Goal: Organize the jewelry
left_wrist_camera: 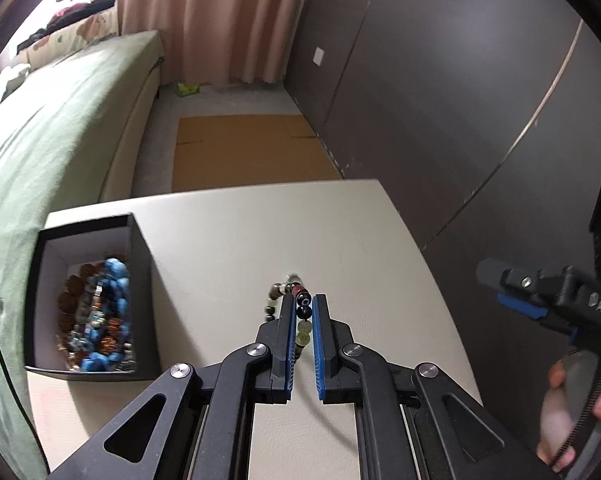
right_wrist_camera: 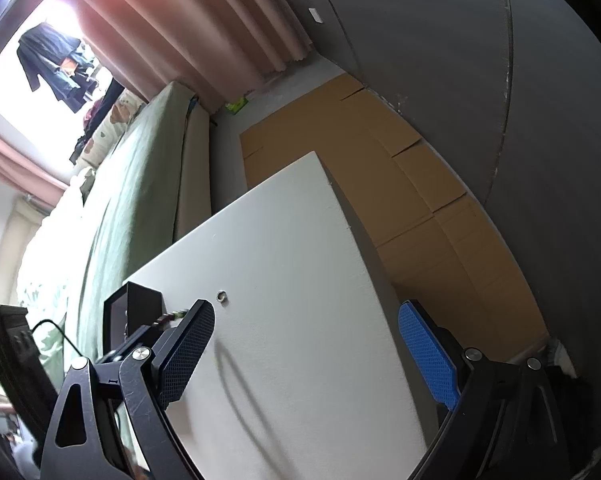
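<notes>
Left tool (left_wrist_camera: 303, 312): narrow, blue-padded fingers (left_wrist_camera: 289, 340) closed on the mixed-bead bracelet w/ dark, red, cream and pale-green beads (left_wrist_camera: 303, 307). Bracelet sits betw. the pads, approx. mid-desk; its far loop extends past the fingertips and lies just above or on the white desk (left_wrist_camera: 228, 240) — contact w/ surface cannot be told.

Black square open-top jewelry box w/ pale lining (left_wrist_camera: 140, 264): on desk, left of the left tool, near the desk's left edge, apart from the bracelet. Contents: heap of blue, brown and grey beaded jewelry (left_wrist_camera: 100, 312), piled toward the box's right wall.

Right tool (right_wrist_camera: 304, 344): wide, pads well apart, nothing betw. them. Held off to the right side of the desk, well apart from the bracelet. In right wrist view the box (right_wrist_camera: 134, 312) shows at lower left, partly hidden behind the left finger.

Surroundings: bed w/ green cover (left_wrist_camera: 56, 128) left of desk; flat brown cardboard sheet (left_wrist_camera: 244, 148) on floor beyond desk; pink curtain (left_wrist_camera: 220, 20) at far wall.
</notes>
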{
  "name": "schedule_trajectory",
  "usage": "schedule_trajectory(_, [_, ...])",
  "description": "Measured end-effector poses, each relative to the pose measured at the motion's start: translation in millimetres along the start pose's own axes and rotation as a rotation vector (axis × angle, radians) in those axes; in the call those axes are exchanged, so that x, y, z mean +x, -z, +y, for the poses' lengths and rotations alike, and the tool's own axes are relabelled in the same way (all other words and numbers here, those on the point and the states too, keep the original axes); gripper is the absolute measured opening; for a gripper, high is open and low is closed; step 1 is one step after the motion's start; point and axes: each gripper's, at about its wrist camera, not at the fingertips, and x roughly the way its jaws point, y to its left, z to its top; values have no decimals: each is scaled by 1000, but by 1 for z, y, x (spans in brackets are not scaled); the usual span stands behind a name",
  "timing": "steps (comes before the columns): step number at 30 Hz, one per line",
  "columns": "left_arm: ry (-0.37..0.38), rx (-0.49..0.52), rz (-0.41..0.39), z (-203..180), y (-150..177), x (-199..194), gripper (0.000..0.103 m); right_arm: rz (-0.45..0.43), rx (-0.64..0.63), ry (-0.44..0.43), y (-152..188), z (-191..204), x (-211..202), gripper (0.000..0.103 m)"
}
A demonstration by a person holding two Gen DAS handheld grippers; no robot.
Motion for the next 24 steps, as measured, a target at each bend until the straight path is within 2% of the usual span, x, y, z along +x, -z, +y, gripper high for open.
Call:
schedule_trajectory(15, [8, -103, -92, 46, -18, -43, 8, 29, -53, -33, 2, 26, 24, 94])
schedule_trajectory(24, [15, -187, -122, 86, -25, -61, 8, 61, -94, -28, 6, 53, 61, 69])
